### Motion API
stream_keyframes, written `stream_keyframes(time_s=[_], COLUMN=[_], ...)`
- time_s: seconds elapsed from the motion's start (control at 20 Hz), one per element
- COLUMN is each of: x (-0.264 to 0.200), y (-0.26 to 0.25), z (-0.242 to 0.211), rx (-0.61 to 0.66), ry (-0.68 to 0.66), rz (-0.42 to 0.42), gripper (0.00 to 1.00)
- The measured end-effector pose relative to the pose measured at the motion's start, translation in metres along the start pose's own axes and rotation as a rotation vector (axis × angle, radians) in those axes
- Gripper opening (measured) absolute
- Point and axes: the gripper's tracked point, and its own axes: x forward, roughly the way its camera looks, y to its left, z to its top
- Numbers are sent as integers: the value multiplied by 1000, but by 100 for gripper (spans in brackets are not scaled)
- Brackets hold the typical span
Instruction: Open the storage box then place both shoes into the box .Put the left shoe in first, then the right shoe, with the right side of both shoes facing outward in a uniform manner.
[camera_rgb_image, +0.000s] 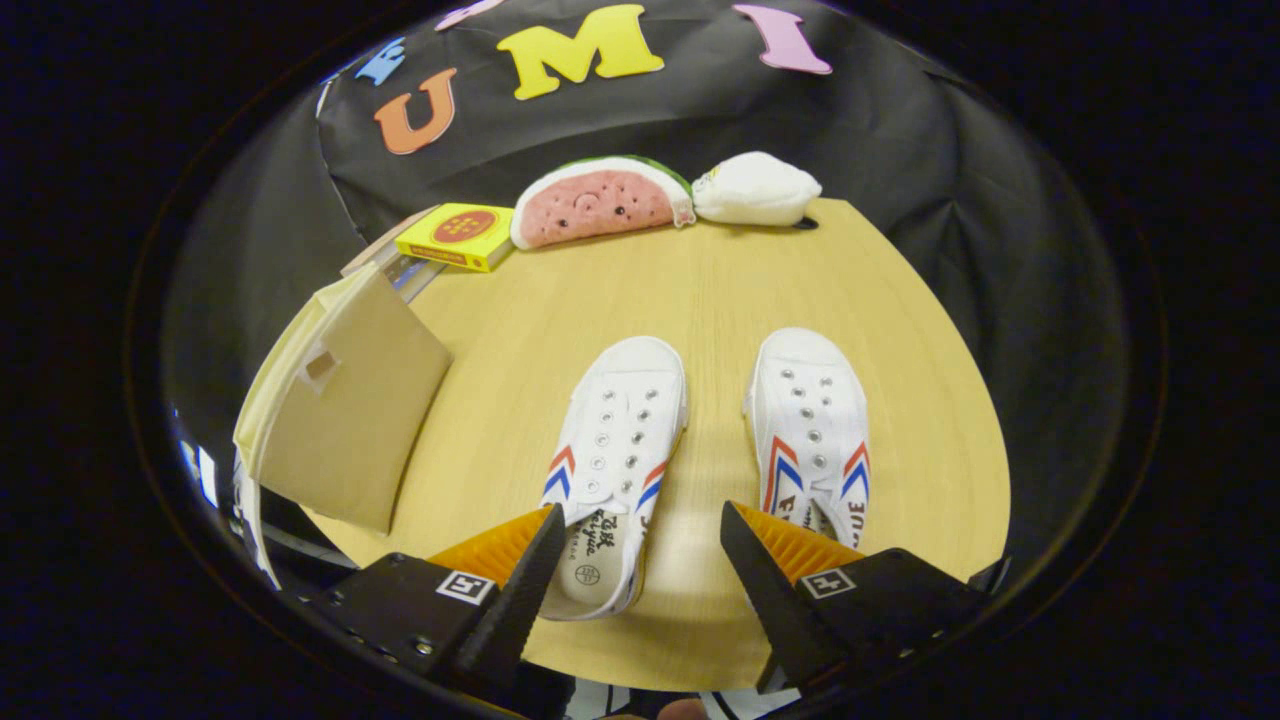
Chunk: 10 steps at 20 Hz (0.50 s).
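Note:
Two white canvas shoes with red and blue stripes lie side by side on the round wooden table (700, 280), toes pointing away from me. The left shoe (615, 440) has its heel between my fingers, close to the left one. The right shoe (812, 425) lies just ahead of the right finger. My gripper (643, 525) is open above the table, holding nothing. The storage box (345, 400), beige with a lid and a small front tab, stands at the table's left edge, beyond the left finger; I cannot tell whether its lid is closed.
At the table's far edge lie a yellow flat box (458, 236), a watermelon-slice plush (598, 203) and a white plush (755, 190). A clear strip (410, 275) sits behind the storage box. Bare wood stretches between the shoes and these items.

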Motion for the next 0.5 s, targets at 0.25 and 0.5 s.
stream_keyframes(time_s=[0.25,0.5], x=[25,32], y=[-3,-5], z=[-2,-4], rx=[36,85], ry=[78,136], rz=[10,38], gripper=[85,44])
